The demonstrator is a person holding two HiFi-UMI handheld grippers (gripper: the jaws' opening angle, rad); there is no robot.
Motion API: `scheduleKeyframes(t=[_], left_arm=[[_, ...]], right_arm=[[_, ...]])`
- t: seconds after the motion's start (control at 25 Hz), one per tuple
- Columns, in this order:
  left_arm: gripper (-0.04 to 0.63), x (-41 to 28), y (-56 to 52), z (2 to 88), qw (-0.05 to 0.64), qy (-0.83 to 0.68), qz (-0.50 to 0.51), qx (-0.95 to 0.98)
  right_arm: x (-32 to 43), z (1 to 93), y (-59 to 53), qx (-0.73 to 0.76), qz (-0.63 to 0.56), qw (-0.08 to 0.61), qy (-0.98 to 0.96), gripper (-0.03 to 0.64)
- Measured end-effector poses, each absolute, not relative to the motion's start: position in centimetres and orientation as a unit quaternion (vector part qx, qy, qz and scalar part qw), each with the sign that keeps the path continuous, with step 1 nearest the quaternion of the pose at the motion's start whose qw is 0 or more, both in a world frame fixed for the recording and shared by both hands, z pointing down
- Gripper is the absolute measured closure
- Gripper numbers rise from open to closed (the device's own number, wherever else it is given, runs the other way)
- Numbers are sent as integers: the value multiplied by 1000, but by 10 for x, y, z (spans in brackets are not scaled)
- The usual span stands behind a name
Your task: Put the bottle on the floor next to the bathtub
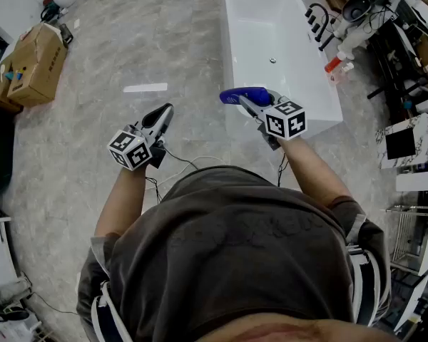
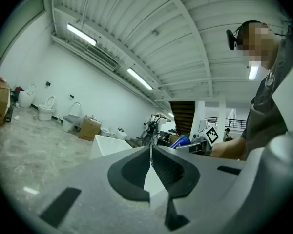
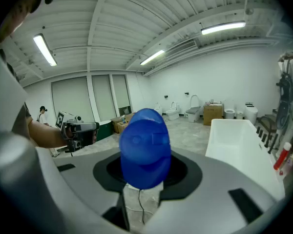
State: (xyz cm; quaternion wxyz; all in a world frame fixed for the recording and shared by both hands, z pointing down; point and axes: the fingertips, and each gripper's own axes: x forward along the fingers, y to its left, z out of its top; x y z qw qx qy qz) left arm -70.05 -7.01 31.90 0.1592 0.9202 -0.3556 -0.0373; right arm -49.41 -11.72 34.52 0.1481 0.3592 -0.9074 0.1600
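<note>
Carrying phase, by my read: the bottle (image 1: 235, 96) was not down yet. The right gripper (image 1: 255, 103) was clamped on it, and the right gripper view showed the blue body (image 3: 145, 147) filling the gap between the jaws, pads pressed on both sides. In the head view it sat centre frame, lying roughly level with its end pointing frame-left, over the near left corner of the bathtub (image 1: 228, 20). The view across the room from that gripper suggested it was well above the floor (image 1: 128, 41), not near touchdown.

The left gripper (image 1: 164, 112) hung left of centre and lower, apart from the bottle. Its jaw tips met with nothing between them (image 2: 151, 155).

Done: pick-up and approach to the tub. Left: lower the bottle to bare floor just left of the tub wall, stand it up, let go, and back off. The spot beside the tub looked clear apart from a pale strip (image 1: 145, 87) on the floor further left.

Counts:
- blue bottle: 1
- bathtub: 1
- grippers: 2, one loaded and one empty
- cardboard box (image 1: 36, 63), upper left: 1
- red-topped container (image 1: 333, 64) at the tub's right side: 1
</note>
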Motion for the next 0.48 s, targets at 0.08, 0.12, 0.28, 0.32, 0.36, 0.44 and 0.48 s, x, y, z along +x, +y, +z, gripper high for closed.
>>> scheduleKeyframes(t=[0.08, 0.12, 0.28, 0.32, 0.36, 0.44, 0.48], left_arm=[[578, -690, -69, 318, 157, -359, -39, 919], [578, -685, -68, 318, 157, -361, -40, 919], [578, -672, -63, 320, 154, -368, -46, 916], [578, -669, -61, 321, 153, -369, -48, 915], [578, -668, -59, 322, 154, -370, -49, 915], [578, -668, -55, 323, 156, -369, -52, 915], [578, -670, -54, 323, 158, -367, -53, 915]], right_arm=[[-485, 344, -117, 356, 157, 148, -909, 480], [-481, 343, -117, 354, 155, 148, -910, 480], [-471, 344, -117, 348, 150, 149, -913, 480], [-470, 345, -116, 347, 148, 150, -914, 480], [-469, 346, -115, 345, 148, 150, -915, 480], [-470, 346, -114, 345, 151, 148, -914, 480], [-472, 345, -113, 348, 155, 145, -913, 480]])
